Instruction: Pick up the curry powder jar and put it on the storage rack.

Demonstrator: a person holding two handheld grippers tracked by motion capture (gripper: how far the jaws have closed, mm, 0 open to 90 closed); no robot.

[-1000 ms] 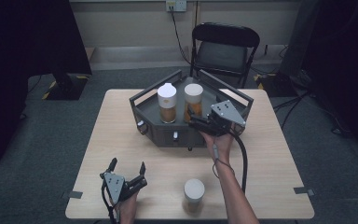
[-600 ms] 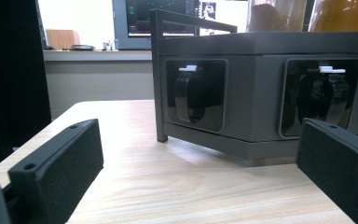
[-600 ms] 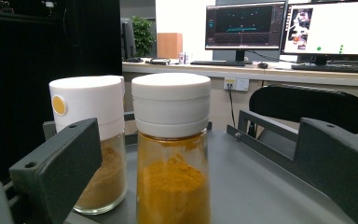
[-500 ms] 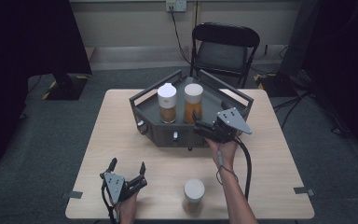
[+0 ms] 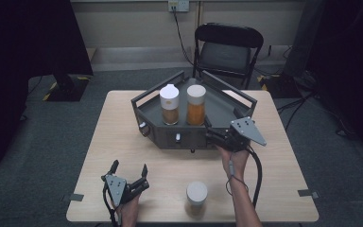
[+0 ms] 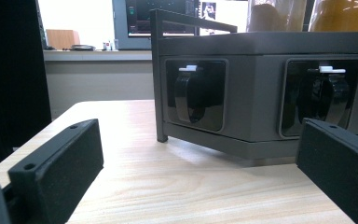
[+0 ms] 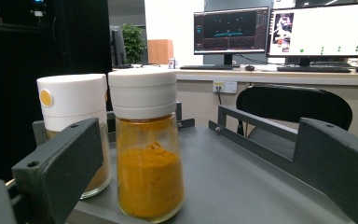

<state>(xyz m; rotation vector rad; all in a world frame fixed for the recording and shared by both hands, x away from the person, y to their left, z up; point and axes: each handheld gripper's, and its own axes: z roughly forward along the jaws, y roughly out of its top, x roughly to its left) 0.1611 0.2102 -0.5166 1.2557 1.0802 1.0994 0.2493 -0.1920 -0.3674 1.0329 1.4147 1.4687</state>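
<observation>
A lone jar stands at the table's near edge, between the left gripper and right gripper, both with jaws wide and empty. Beyond, a grey tray holds two spice jars; no readable labels. A chair stands behind.

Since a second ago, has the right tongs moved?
Yes. The right tongs have drawn back from the orange jar toward the tray's front rim.

Table evenly lit, room edges dark; near tongs blurred, monitors glaring.
</observation>
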